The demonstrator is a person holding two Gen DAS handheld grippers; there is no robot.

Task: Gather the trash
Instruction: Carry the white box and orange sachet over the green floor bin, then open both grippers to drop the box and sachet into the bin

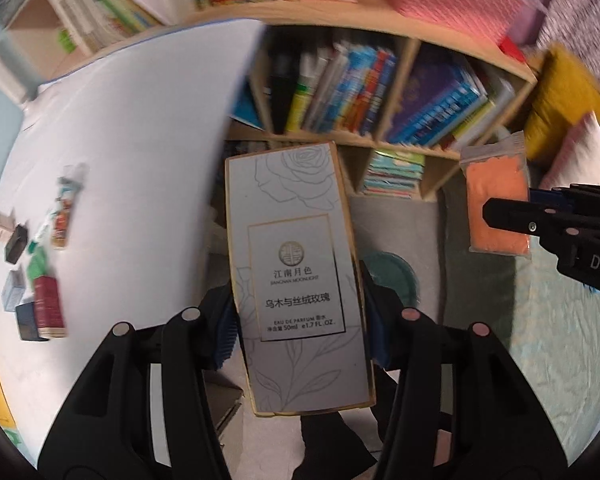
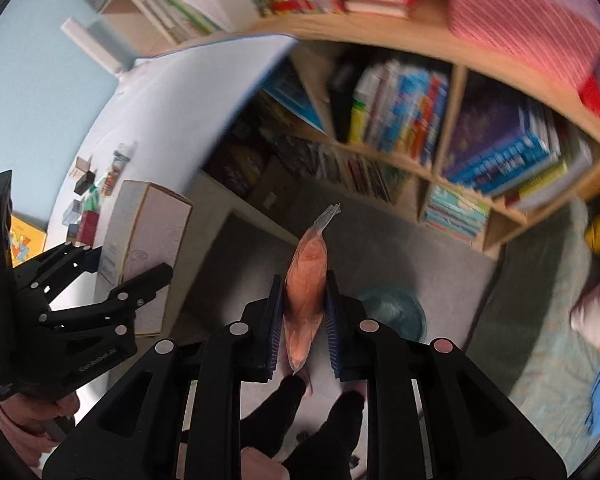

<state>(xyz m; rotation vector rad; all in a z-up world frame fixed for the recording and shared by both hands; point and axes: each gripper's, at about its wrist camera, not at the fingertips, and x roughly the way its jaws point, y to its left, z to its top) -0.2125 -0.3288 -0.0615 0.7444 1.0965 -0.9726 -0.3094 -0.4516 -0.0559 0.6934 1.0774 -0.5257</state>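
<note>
Gripped between the blue pads of your left hand-held gripper (image 1: 300,332) is the tall white cardboard perfume box with gold edging and a rose outline (image 1: 296,280), its long axis running straight out along the fingers. Your right hand-held gripper (image 2: 303,320) is closed narrowly on the flat clear plastic pouch of orange material (image 2: 306,280), which also stands lengthwise between the pads, sealed end pointing away from you.

Take the round teal bin (image 2: 396,312) on the grey floor as your landmark. It lies below and just beyond both loads, just right of the pouch in the right wrist view and just right of the box in the left wrist view, so your right hand looks nearer to it. Both grippers point steeply down, so each item would likely drop end-first.

Up and left of the bin, the white desk (image 1: 132,140) carries small boxes and wrappers (image 1: 40,276). Behind the bin stands the wooden bookshelf (image 1: 380,100).
</note>
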